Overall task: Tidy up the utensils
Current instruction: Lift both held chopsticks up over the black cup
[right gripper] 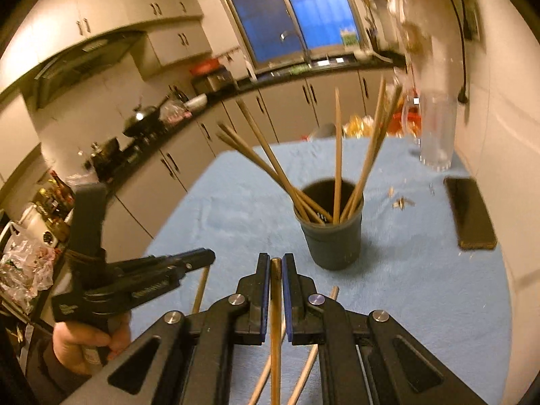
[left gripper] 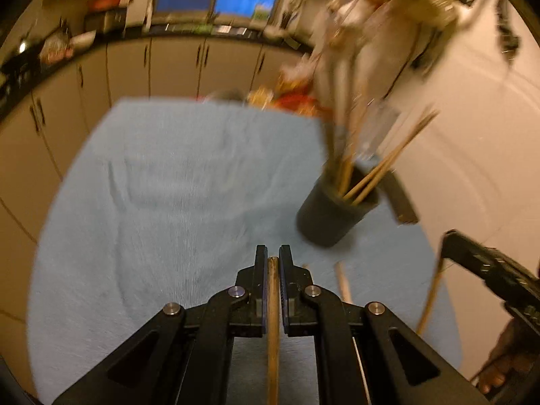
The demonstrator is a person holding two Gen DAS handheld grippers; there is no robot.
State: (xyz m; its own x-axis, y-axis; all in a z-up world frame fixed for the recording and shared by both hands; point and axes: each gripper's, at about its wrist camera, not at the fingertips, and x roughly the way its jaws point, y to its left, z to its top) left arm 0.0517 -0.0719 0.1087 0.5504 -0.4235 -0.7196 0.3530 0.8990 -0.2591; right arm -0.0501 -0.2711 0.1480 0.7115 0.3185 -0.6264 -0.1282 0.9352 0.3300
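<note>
A dark round cup (right gripper: pixel 334 236) stands on the blue tablecloth (right gripper: pixel 422 287) and holds several wooden chopsticks (right gripper: pixel 337 155). It also shows, blurred, in the left wrist view (left gripper: pixel 329 217). My left gripper (left gripper: pixel 273 260) is shut on a wooden chopstick (left gripper: pixel 273 320), left of and nearer than the cup. My right gripper (right gripper: pixel 276 263) is shut on another wooden chopstick (right gripper: pixel 276 320), just in front of the cup. Loose chopsticks (right gripper: pixel 303 371) lie on the cloth under my right gripper. The left gripper also appears in the right wrist view (right gripper: pixel 199 258).
A dark flat case (right gripper: pixel 470 212) lies on the cloth right of the cup. A clear glass vase (right gripper: pixel 437 131) stands at the table's far right. Kitchen cabinets and a counter (right gripper: pixel 189 125) run behind and to the left. A wall is close on the right.
</note>
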